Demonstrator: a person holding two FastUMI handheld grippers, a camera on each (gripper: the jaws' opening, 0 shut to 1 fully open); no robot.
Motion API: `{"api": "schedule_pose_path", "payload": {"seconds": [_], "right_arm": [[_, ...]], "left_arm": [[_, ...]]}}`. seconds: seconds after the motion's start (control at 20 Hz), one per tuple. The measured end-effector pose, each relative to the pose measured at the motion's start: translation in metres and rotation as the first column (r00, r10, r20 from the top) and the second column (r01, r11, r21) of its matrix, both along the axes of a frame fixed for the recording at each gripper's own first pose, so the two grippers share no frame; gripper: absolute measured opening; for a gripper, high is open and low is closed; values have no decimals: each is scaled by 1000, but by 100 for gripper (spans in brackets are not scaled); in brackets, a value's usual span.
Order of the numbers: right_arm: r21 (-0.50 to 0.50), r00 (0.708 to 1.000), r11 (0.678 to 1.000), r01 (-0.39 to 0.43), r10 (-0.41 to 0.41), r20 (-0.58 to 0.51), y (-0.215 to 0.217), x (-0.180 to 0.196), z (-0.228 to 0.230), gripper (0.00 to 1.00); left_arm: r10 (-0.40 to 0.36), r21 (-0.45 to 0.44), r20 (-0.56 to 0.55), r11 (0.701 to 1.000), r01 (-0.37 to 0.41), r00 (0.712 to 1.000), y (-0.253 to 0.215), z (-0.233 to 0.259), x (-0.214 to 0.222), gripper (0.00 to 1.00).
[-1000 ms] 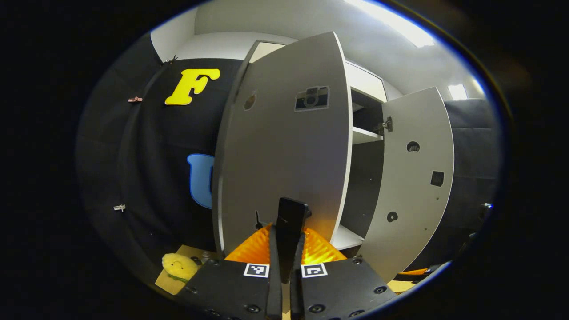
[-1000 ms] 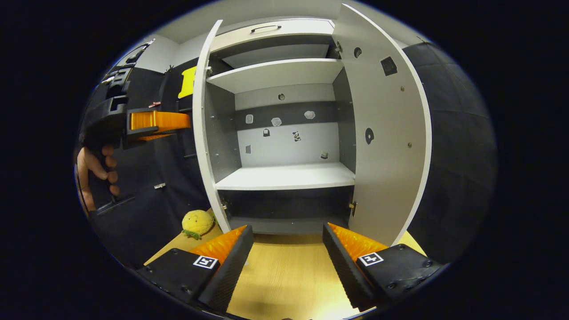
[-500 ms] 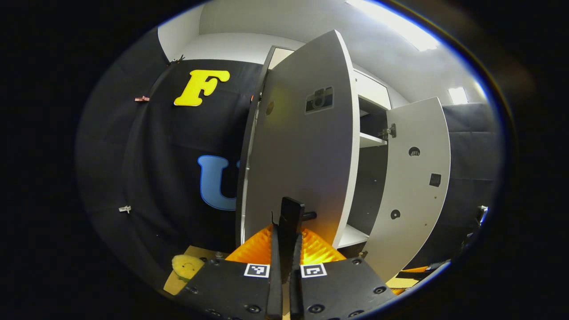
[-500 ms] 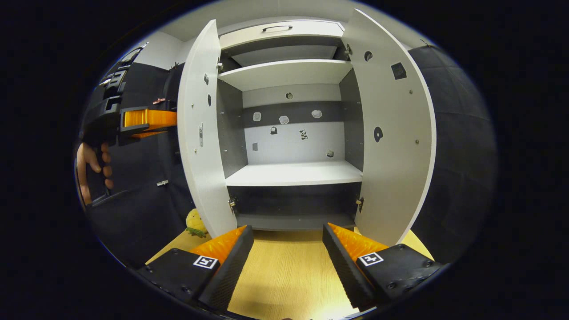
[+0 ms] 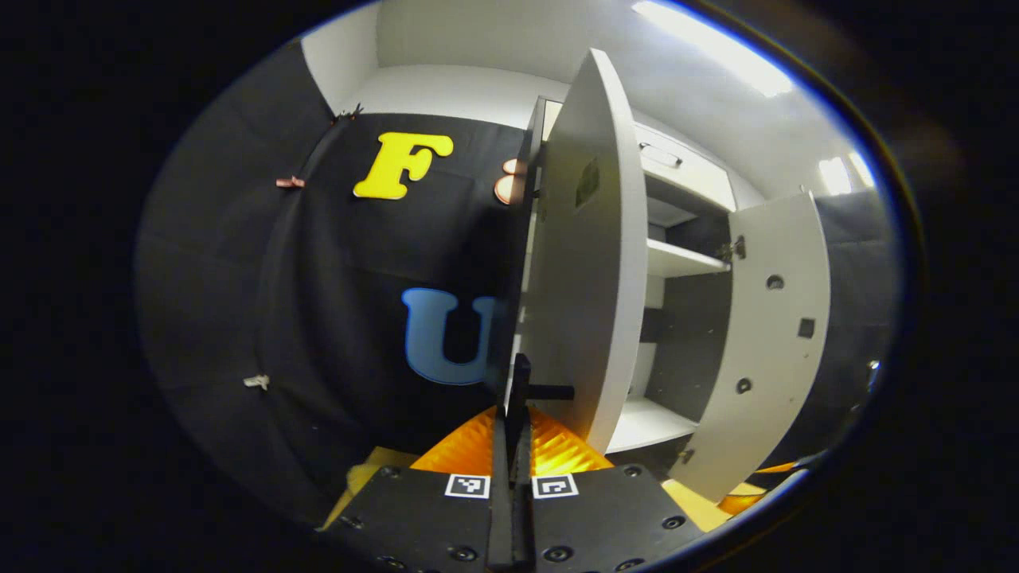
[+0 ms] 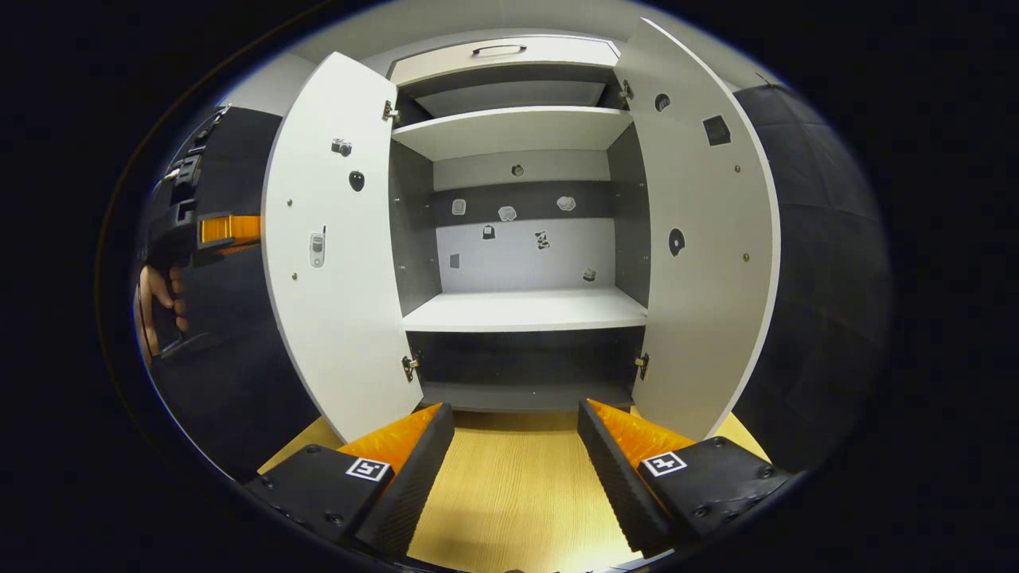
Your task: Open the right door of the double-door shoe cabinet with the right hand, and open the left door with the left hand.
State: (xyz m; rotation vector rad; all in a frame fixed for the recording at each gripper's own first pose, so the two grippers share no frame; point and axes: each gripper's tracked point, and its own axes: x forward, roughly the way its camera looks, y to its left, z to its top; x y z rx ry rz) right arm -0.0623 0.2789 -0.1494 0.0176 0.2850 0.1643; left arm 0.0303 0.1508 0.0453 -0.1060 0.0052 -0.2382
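Cabinet left door [image 6: 330, 247] swung wider vs. a sec ago, now about as open as right door [image 6: 700, 239]; task looks nearly done. Left hand-held gripper [image 5: 519, 390] clamps its handle [image 5: 549, 391]; right hand-held gripper [image 6: 516, 469] gapes wide over the counter [image 6: 517, 493].

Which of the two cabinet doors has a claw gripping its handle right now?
The left door: the left claw is shut on its dark handle. The right door stands open with nothing on it; the right claw hangs open before the shelves.
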Motion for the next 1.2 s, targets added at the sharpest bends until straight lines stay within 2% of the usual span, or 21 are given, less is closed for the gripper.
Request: {"api": "schedule_pose_path", "payload": {"seconds": [0.2, 0.5, 0.8, 0.9, 1.05, 1.2], "right_arm": [[-2, 1000, 1000, 22, -22, 9, -9, 1, 12, 99], [-16, 999, 999, 28, -27, 37, -30, 10, 32, 99], [5, 997, 1000, -28, 28, 76, -65, 4, 54, 98], [2, 995, 999, -45, 45, 85, -86, -3, 61, 98], [16, 993, 998, -58, 56, 102, -117, -14, 72, 98], [27, 991, 997, -74, 71, 118, -142, -24, 81, 98]], "left_arm": [[52, 82, 12, 995, -52, 999, 5, -1, -4, 5], [49, 9, -21, 999, -49, 999, 8, -5, -38, 5], [160, 53, -7, 986, -160, 987, -6, -10, -86, 5], [183, 49, 5, 982, -183, 983, -30, -12, -102, 5], [177, 52, 18, 983, -178, 984, -77, -18, -123, 5], [168, 42, 23, 985, -168, 986, -127, -21, -141, 13]]}}
